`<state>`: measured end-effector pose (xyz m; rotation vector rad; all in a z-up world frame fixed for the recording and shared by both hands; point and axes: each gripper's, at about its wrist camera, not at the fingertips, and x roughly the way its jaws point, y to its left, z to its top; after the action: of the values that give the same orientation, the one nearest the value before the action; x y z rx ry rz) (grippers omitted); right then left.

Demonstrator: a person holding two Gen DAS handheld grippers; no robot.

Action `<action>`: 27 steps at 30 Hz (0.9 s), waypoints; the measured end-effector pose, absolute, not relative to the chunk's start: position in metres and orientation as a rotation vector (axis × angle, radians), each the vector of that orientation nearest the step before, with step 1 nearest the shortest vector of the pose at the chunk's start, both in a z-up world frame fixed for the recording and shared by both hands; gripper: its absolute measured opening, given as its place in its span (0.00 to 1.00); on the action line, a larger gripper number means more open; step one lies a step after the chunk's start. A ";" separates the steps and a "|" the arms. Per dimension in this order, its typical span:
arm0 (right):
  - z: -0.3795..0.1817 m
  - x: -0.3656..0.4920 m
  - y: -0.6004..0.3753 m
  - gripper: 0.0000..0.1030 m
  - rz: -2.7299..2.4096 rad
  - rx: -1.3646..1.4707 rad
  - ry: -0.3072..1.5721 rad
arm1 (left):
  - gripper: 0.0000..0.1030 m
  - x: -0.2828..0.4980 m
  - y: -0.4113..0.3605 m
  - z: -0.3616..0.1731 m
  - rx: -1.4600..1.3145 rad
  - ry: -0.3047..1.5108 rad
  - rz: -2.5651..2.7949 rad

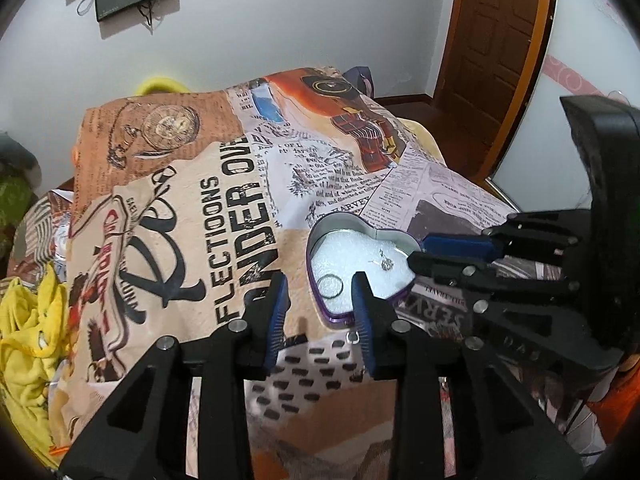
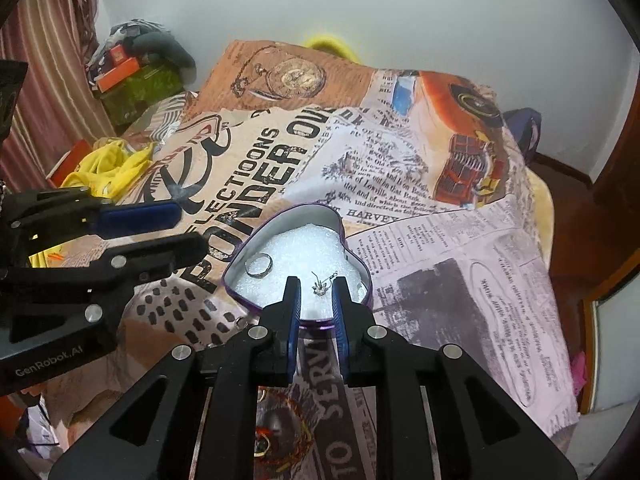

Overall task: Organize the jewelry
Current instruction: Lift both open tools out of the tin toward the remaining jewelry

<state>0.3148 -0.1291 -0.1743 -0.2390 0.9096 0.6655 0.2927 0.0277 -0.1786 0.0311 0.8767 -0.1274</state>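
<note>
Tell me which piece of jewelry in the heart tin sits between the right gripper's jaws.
The small silver earring, spiky and dangling, lying on the white foam in the heart tin. The plain ring lies apart, to its left.

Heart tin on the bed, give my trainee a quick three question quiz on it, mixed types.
1. True or false: the ring lies inside the heart tin.
2. What lines the tin's floor: A white foam, B red velvet, C bare metal?
3. Which gripper's fingers frame the small earring?

Key: 1 true. 2 A. 3 The right gripper; its fingers stand apart, not pressing the earring.
</note>
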 end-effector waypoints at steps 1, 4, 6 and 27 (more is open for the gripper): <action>-0.171 0.312 -0.130 0.14 0.663 -0.239 0.904 | 0.32 0.289 0.027 -0.177 0.036 0.874 -0.125; -0.163 0.304 -0.134 0.14 0.652 -0.234 0.889 | 0.32 0.279 0.027 -0.171 0.040 0.865 -0.123; -0.159 0.300 -0.138 0.14 0.645 -0.228 0.879 | 0.34 0.274 0.026 -0.166 0.039 0.855 -0.121; -0.159 0.252 -0.187 0.31 0.546 -0.139 0.877 | 0.39 0.236 0.010 -0.187 0.006 0.920 -0.152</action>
<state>0.2517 -0.1871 -0.1586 -0.1392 0.8774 0.5465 0.2360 0.0102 -0.1866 0.0055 0.9197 -0.1518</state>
